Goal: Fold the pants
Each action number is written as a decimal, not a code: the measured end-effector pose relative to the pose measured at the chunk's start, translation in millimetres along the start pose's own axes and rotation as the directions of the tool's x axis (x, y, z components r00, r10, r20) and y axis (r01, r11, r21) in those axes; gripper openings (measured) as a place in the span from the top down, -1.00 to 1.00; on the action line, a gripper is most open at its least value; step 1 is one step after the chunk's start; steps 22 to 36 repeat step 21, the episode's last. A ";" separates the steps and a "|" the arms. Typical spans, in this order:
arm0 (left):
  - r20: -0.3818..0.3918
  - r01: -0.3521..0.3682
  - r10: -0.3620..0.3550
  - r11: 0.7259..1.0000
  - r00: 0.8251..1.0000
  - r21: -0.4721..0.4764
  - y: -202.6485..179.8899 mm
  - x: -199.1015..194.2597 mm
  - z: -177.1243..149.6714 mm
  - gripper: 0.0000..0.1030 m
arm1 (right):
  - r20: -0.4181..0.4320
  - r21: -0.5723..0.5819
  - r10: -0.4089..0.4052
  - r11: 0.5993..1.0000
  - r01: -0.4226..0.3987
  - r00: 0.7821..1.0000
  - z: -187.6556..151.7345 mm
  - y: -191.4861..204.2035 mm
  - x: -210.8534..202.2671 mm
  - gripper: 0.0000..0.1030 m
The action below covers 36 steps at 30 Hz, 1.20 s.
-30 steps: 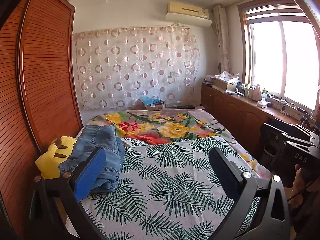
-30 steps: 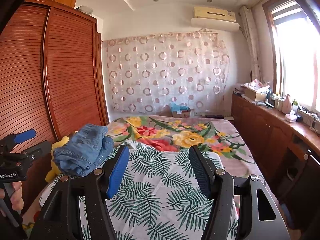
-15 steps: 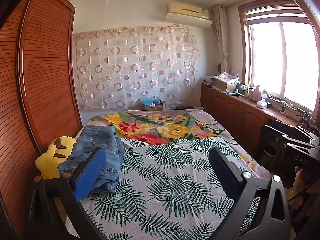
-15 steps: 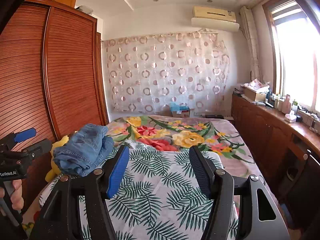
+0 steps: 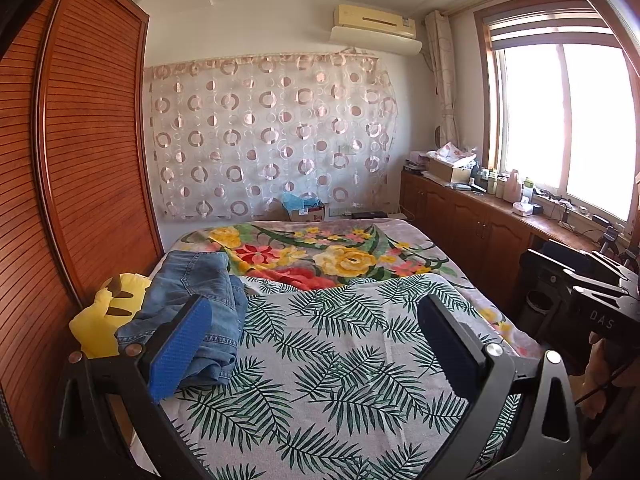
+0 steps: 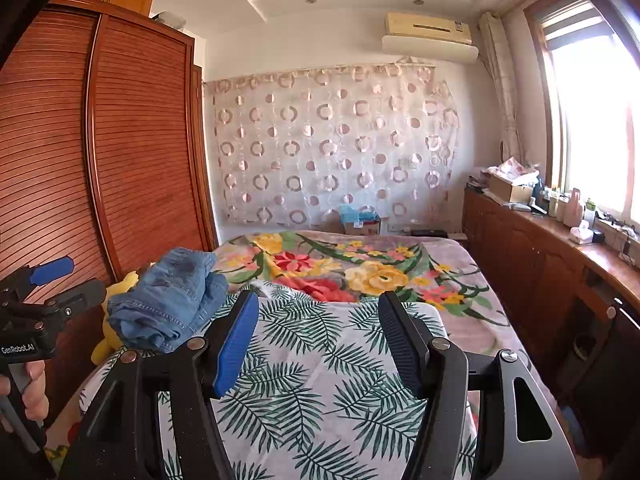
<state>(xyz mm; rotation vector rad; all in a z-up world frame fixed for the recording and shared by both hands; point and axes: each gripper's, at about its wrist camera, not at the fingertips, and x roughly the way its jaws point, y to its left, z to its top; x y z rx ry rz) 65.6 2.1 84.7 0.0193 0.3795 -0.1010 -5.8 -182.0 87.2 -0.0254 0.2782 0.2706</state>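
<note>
Blue denim pants point(image 5: 192, 300) lie crumpled in a heap at the left side of the bed, on the leaf-print sheet point(image 5: 340, 360); they also show in the right wrist view point(image 6: 168, 300). My left gripper point(image 5: 316, 320) is open and empty, held above the bed's near end, right of the pants. My right gripper point(image 6: 316, 316) is open and empty over the leaf-print sheet point(image 6: 320, 380), the pants to its left. The left gripper also shows at the left edge of the right wrist view point(image 6: 52, 280). The right gripper's body shows at the right edge of the left wrist view point(image 5: 592, 300).
A yellow plush toy point(image 5: 104, 312) lies beside the pants against the wooden wardrobe point(image 5: 80, 160). A floral blanket point(image 5: 320, 252) covers the far half of the bed. Wooden cabinets point(image 5: 480, 232) with clutter run under the window at right. A cardboard box point(image 5: 306, 210) stands beyond the bed.
</note>
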 end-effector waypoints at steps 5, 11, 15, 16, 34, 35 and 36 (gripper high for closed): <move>0.000 0.000 0.000 1.000 1.000 0.001 0.2 0.1 -0.6 -0.99 | 0.000 0.000 0.001 1.000 -0.001 1.000 -1.4 0.3 0.0 -0.25; -0.001 0.001 -0.001 1.000 1.000 0.000 0.0 0.2 -0.9 -0.99 | 0.000 0.000 0.002 1.000 -0.002 1.000 -1.4 0.4 0.1 -0.25; 0.000 0.000 0.000 1.000 1.000 0.000 0.0 0.2 -0.9 -0.99 | 0.000 0.003 0.001 1.000 -0.001 1.000 -1.5 0.7 0.7 -0.25; 0.001 0.000 0.000 1.000 1.000 0.000 -0.1 0.2 -0.9 -0.99 | 0.001 0.002 0.000 1.000 0.000 1.000 -1.9 0.9 0.5 -0.25; -0.001 0.000 0.000 1.000 1.000 -0.001 0.1 -0.1 -1.1 -0.99 | 0.001 0.003 0.001 1.000 -0.001 1.000 -1.8 0.6 0.8 -0.25; -0.001 0.000 0.000 1.000 1.000 -0.001 0.1 -0.1 -1.1 -0.99 | 0.001 0.003 0.001 1.000 -0.001 1.000 -1.8 0.6 0.8 -0.25; -0.001 0.000 0.000 1.000 1.000 -0.001 0.1 -0.1 -1.1 -0.99 | 0.001 0.003 0.001 1.000 -0.001 1.000 -1.8 0.6 0.8 -0.25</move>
